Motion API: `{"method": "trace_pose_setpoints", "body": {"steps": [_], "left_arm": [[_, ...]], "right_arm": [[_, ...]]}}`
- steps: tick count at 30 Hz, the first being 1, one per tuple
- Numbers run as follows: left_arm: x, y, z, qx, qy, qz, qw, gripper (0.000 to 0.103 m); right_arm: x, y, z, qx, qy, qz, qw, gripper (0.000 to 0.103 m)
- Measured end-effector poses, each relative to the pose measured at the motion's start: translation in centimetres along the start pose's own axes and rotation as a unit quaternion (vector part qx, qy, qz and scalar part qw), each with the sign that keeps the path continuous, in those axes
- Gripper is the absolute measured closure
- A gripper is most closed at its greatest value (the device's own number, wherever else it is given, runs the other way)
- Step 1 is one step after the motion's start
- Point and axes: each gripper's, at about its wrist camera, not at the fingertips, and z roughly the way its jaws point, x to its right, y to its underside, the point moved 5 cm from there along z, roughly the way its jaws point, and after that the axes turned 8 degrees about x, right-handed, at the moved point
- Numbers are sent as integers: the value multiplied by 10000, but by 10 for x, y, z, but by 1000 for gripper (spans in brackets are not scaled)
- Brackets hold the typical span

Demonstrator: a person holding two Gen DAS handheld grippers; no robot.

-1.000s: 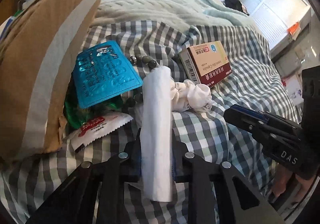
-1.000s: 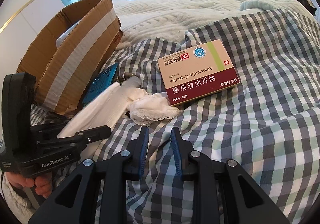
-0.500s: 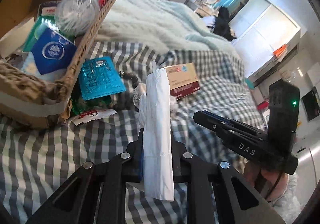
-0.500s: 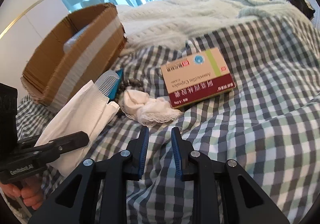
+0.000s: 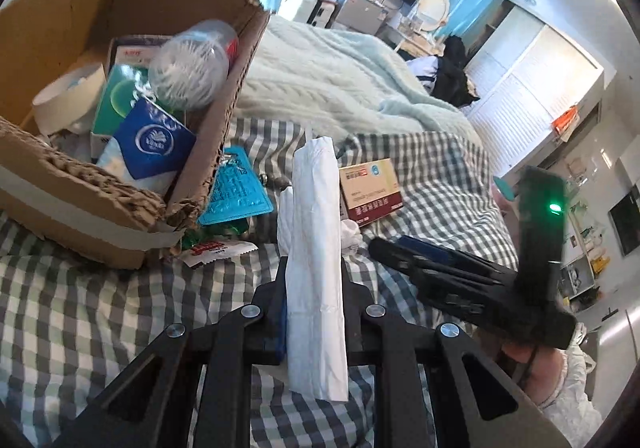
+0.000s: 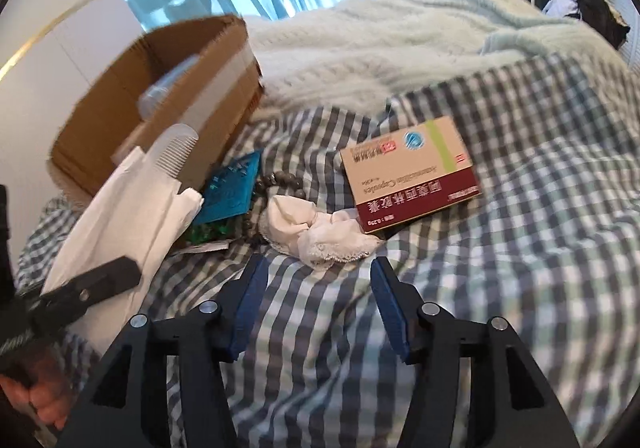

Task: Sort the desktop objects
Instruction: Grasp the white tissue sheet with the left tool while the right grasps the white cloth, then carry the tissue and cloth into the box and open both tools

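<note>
My left gripper (image 5: 314, 280) is shut on a white paper sleeve (image 5: 316, 232) that stands up between its fingers. In the right wrist view a white comb (image 6: 176, 152) sticks out of the sleeve's top, close to the cardboard box (image 6: 160, 120). My right gripper (image 6: 319, 268) hangs over the checked bedcover; its jaws are opening with nothing between them. Just beyond its fingertips lies a crumpled white lace cloth (image 6: 316, 232). A tan and maroon medicine box (image 6: 412, 176) lies flat behind the cloth.
The cardboard box (image 5: 120, 216) holds a clear jar, tissue packs and a tape roll. By its corner lie a blue blister pack (image 5: 236, 188), a bead bracelet (image 6: 272, 180) and a red and white sachet (image 5: 216, 248). A pale knitted blanket (image 6: 400, 40) covers the far bed.
My left gripper has risen with the sleeve, so its view now looks down into the cardboard box. The right gripper's jaws, shut before, now stand apart.
</note>
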Motion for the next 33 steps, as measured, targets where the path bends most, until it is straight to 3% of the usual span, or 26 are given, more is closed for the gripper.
{"method": "trace_pose_setpoints", "body": {"steps": [5,7,8,11,19,27,33], "left_arm": [[-3,-6,14,12,-136,82,9999,85],[-5,-7,19,-2,-176,91,9998,85],[-6,-8,20,-17,-166,81,9998,85],[-8,-7,22,-39,-206,57,9998,85],[15,-18,-2,263,-63,240,9993,85],[33,-72,-54,959,158,340,9947,85],[-11,-116,-92,1693,-430,51,9846,85]], "right_arm": [[2,-4,47,-401,119,-66,9991,50],[5,-4,58,-503,140,-75,9986,64],[6,-3,61,-563,179,-103,9982,81],[8,0,55,-516,144,-123,9985,89],[-5,-13,-33,338,-131,-106,9993,90],[-62,-63,-108,1130,-422,-557,9911,90],[-124,-102,-111,1341,-758,-920,9838,90]]}}
